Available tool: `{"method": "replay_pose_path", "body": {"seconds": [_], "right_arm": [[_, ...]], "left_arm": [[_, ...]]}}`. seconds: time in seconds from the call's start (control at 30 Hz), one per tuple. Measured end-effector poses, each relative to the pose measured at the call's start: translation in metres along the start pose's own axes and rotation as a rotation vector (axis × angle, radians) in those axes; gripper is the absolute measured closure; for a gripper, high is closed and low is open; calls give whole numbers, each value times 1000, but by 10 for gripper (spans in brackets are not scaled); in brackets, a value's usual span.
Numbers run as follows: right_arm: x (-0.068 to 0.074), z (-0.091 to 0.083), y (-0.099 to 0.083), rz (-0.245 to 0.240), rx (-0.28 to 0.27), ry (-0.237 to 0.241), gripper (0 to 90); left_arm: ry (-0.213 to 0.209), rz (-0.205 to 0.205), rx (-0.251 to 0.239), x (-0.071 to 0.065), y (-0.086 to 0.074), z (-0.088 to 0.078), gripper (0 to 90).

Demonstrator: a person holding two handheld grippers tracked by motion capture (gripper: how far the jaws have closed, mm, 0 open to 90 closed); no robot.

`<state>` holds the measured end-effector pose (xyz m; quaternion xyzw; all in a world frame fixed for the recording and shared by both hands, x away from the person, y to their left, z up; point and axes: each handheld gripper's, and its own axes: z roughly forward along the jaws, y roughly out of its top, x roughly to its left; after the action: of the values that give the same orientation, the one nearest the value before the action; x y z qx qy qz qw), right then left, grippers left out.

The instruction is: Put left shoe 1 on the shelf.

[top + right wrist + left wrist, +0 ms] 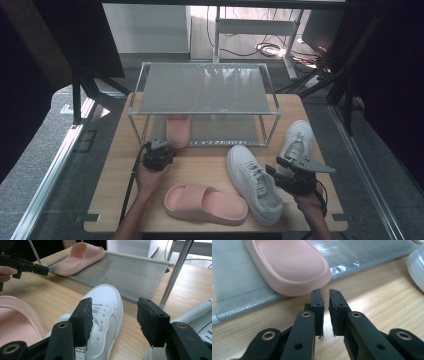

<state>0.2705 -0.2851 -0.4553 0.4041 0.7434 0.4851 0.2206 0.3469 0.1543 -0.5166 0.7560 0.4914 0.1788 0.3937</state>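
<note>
**One slipper shelved, three shoes to go**

Taking the rack (202,112) as the landmark and going left to right: one pink slipper (178,129) already lies on the rack's lower shelf, at its left end. The left gripper (161,150) sits just in front of it, jaws a narrow slit apart with nothing between them, so that slipper looks released. The second pink slipper (206,203) lies well in front of the rack, near the table's edge. Right of it, a white sneaker (254,182) waits in front of the rack, and its mate (297,140) lies off the rack's right front corner. The right gripper (281,172) hovers by the first sneaker, jaws wide and empty. I'd judge about a quarter done.
</note>
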Motion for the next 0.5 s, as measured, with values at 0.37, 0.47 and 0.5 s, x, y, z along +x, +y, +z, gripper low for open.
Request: {"method": "replay_pose_path", "body": {"seconds": [0.37,0.47,0.5], "right_arm": [[0,1,-1,-2,1,2,461],[0,0,-1,-2,-1,1,461],[0,0,-1,-3,-1,1,461]], "left_arm": [[-40,15,8,-8,-10,-16,780],[-52,18,8,-12,-13,-20,765],[-55,16,6,-13,-14,-21,755]]}}
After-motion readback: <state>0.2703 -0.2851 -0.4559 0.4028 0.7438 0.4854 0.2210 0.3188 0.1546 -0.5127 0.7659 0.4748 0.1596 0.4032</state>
